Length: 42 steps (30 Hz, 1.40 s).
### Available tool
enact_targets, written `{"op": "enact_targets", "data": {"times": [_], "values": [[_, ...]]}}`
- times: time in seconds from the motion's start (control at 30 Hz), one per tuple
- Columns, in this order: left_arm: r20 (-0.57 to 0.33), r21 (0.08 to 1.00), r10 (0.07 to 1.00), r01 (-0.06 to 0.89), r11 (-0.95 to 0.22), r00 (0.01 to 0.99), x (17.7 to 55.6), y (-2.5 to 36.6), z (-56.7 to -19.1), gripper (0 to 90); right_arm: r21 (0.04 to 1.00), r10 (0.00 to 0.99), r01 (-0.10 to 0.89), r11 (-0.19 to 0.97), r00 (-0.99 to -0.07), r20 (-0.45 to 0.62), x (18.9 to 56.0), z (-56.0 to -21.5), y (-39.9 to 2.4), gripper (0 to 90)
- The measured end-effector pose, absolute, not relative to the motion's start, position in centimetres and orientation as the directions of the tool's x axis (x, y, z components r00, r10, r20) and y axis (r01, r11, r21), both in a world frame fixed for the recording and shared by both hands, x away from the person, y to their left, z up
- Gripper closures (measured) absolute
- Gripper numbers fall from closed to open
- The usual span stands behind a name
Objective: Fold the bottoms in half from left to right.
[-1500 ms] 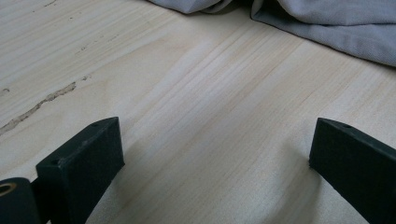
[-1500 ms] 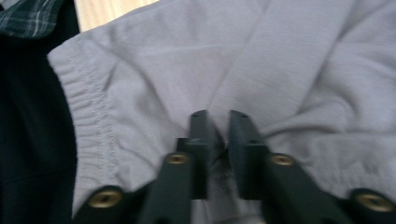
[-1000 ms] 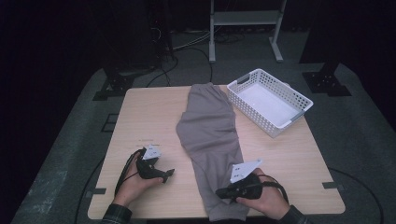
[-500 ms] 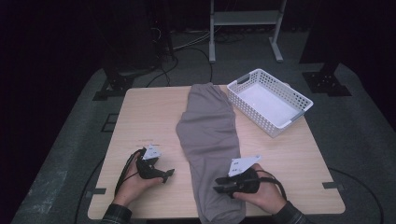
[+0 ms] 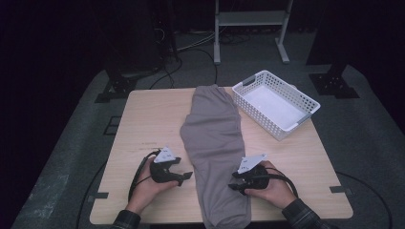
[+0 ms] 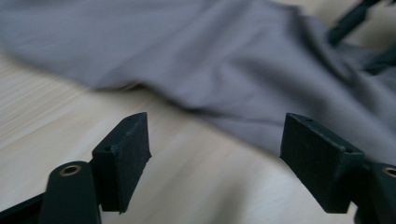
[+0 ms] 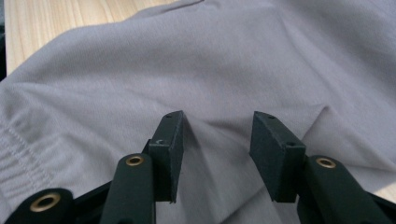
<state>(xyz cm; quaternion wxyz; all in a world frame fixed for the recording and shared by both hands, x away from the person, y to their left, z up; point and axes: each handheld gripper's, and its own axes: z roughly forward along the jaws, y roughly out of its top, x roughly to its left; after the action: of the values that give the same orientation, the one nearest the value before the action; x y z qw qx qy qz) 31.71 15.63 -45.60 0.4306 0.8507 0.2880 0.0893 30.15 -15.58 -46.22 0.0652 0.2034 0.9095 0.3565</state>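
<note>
Left gripper at 7 o'clock on the table — jaws well apart though they have just been closing in, nothing between them, tips just short of the trousers' edge. Grey trousers lie folded lengthwise down the middle, from 12 to 6 o'clock, waistband overhanging the near edge. Right gripper at 5 o'clock — jaws part open, just been opening, pads set on the cloth with a low ridge between them, not pinched. White basket at 2 o'clock holds nothing. Judged progress: first fold made; cross folds and binning remain.
</note>
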Motion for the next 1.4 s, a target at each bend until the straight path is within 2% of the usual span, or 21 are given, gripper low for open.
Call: {"op": "enact_targets", "data": {"times": [0.13,0.27,0.3,0.37,0.47,0.93,1.03,1.17,1.23,1.4], "values": [[-0.088,0.775,0.516,0.384,-0.502,0.852,31.2,13.2,-45.8,25.1,0.696,0.447,0.342,0.631,-0.894,0.034,30.4,-45.7,-16.6,52.8],[-0.049,0.741,0.485,0.357,-0.568,0.873,31.8,11.4,-46.5,34.4,0.662,0.437,0.346,0.665,-0.899,0.031,30.7,-46.5,-16.3,54.1],[-0.045,0.733,0.481,0.356,-0.58,0.876,31.9,11.1,-46.7,39.3,0.652,0.435,0.344,0.675,-0.9,0.025,30.7,-46.8,-16.1,54.7],[0.001,0.7,0.474,0.338,-0.629,0.881,32.3,10.6,-47.1,44.5,0.655,0.436,0.339,0.676,-0.9,0.017,30.7,-46.9,-15.9,57.5],[0.037,0.696,0.494,0.332,-0.637,0.869,33.1,10.4,-47.1,48.0,0.661,0.449,0.338,0.67,-0.893,0.001,31.3,-47.0,-16.0,58.8],[0.08,0.716,0.627,0.393,-0.577,0.775,39.9,10.9,-47.2,47.8,0.711,0.552,0.386,0.588,-0.834,-0.004,36.8,-47.5,-16.6,58.3],[0.073,0.724,0.642,0.402,-0.561,0.763,40.6,10.9,-47.4,48.3,0.698,0.583,0.434,0.57,-0.812,0.03,37.3,-47.3,-17.2,59.0],[0.055,0.729,0.646,0.411,-0.547,0.762,40.7,11.2,-47.4,48.3,0.725,0.514,0.385,0.572,-0.856,0.049,35.5,-45.4,-18.2,60.5],[0.051,0.727,0.643,0.413,-0.548,0.764,40.7,11.2,-47.5,48.3,0.725,0.427,0.334,0.602,-0.902,0.062,33.9,-44.8,-17.9,60.9],[0.052,0.727,0.644,0.413,-0.548,0.763,40.7,11.2,-47.5,48.2,0.668,0.301,0.266,0.695,-0.951,0.066,32.3,-46.3,-16.2,57.4]]}}
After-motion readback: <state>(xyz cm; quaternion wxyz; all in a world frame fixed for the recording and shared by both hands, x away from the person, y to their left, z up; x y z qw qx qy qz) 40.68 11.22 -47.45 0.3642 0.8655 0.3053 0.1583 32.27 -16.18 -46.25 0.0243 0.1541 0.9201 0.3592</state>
